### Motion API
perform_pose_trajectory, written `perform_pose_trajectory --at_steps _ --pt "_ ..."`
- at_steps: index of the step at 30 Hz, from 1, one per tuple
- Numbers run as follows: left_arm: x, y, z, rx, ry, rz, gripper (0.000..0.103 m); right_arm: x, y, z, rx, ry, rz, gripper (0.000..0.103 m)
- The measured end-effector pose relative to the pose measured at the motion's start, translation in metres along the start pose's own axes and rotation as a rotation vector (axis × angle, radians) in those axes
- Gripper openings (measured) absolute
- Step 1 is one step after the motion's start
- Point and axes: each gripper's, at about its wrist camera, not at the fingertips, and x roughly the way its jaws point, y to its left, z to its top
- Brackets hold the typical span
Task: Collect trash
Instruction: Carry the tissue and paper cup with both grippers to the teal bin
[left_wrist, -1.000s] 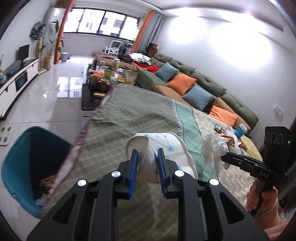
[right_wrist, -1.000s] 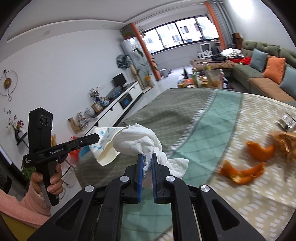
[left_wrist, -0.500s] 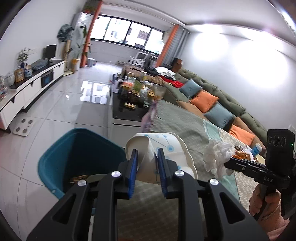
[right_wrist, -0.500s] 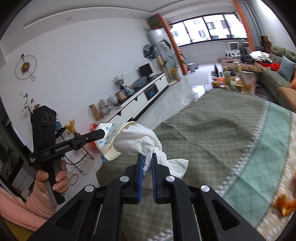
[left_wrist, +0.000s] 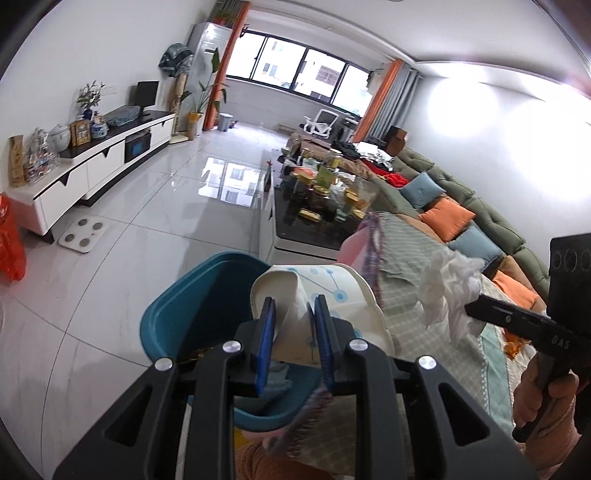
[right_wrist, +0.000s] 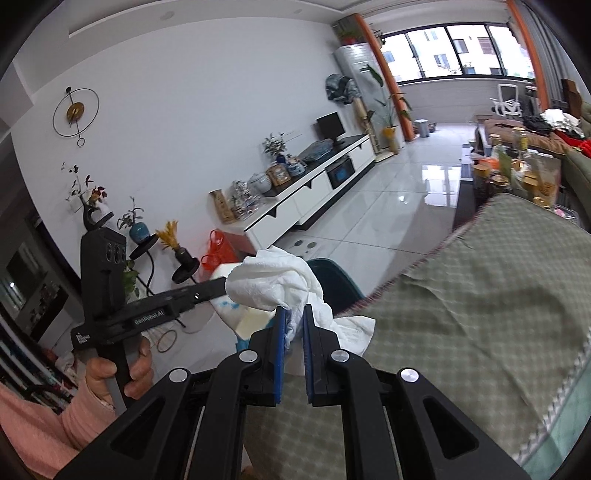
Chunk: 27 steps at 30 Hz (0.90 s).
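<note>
Both hands swung from table to bin (left_wrist: 192, 306), fingers still clamping paper cup (left_wrist: 325, 291) and tissue (right_wrist: 280, 284).

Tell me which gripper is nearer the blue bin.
Left. The left gripper, holding a paper cup, hangs over the blue bin; the right gripper, holding tissue, is beside it above the table.

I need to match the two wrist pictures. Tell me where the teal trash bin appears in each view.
Left wrist: teal trash bin sits lower centre, behind the left gripper that grips a paper cup.
Right wrist: only a sliver of its rim shows at centre, behind the crumpled tissue.
Shared landmark: the white TV cabinet.
</note>
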Motion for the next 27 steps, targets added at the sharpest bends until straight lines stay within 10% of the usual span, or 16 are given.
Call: perform_pose_trajectory --at_steps 27 --pt "0.040 0.054 -0.013 -0.091 0.094 0.078 0.023 0.109 0.001 0.018 0.032 0.169 0.002 0.010"
